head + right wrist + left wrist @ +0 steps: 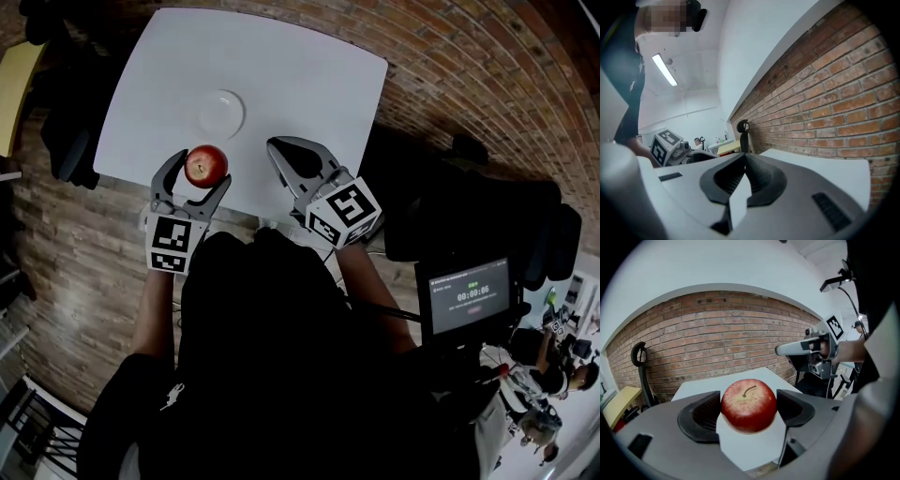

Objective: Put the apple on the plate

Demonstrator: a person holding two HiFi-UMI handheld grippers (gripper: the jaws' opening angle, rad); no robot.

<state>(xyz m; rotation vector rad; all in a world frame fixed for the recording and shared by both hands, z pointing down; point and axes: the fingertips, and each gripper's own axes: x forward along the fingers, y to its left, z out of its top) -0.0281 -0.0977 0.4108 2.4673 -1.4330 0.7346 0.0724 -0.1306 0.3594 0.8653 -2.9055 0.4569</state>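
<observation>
A red apple with a short stem sits between the jaws of my left gripper, which is shut on it and held above the white table's near edge. In the left gripper view the apple fills the gap between the two dark pads. A small white plate lies on the white table, just beyond the apple. My right gripper hovers to the right of the apple over the table's near edge, shut with nothing in it; its jaws meet at the tips.
A brick floor surrounds the table. A dark chair stands at the table's left, a yellow surface beyond it. Dark bags and chairs crowd the right, with a screen on a stand.
</observation>
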